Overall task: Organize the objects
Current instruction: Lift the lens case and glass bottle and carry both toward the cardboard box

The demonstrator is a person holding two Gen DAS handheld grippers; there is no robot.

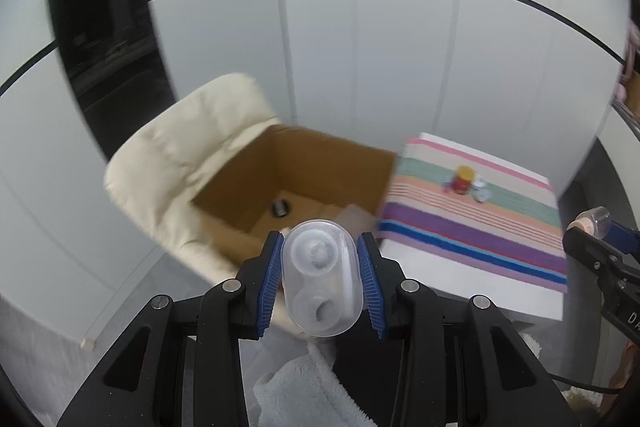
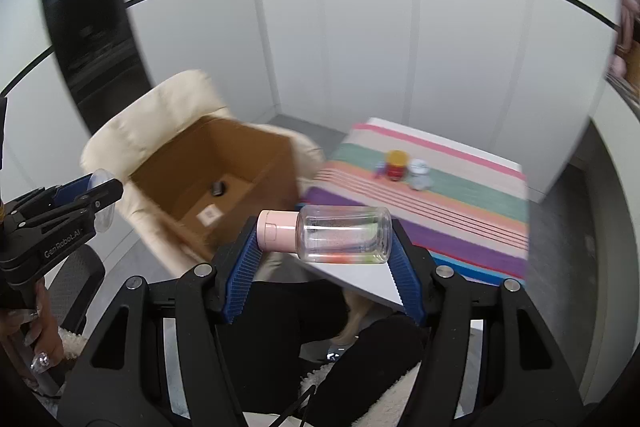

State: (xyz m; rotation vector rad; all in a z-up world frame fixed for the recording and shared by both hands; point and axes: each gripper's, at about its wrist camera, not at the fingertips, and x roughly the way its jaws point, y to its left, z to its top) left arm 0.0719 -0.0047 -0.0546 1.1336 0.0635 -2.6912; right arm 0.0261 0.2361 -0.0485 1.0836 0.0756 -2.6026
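Left gripper point(image 1: 320, 279) clamps a clear contact-lens case point(image 1: 320, 279); right gripper point(image 2: 325, 247) pinches a pink-capped clear bottle point(image 2: 340, 238) end to end. Both short of the cardboard box point(image 1: 288, 163); early release misses it, and the bottle could slip.

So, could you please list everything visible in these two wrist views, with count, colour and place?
clear case: one, transparent, held between the left gripper's fingers.
clear bottle: one, transparent with a pink cap, lying sideways in the right gripper.
cardboard box: one, brown, open, on the cream chair.
small dark item: one, black, on the box floor.
cream chair: one, left of the table.
striped cloth: one, multicoloured, on the white table.
red jar: one, yellow lid, on the cloth.
small clear containers: a few, beside the jar; count unclear.
left gripper: black, blue pads.
right gripper: black, blue pads.
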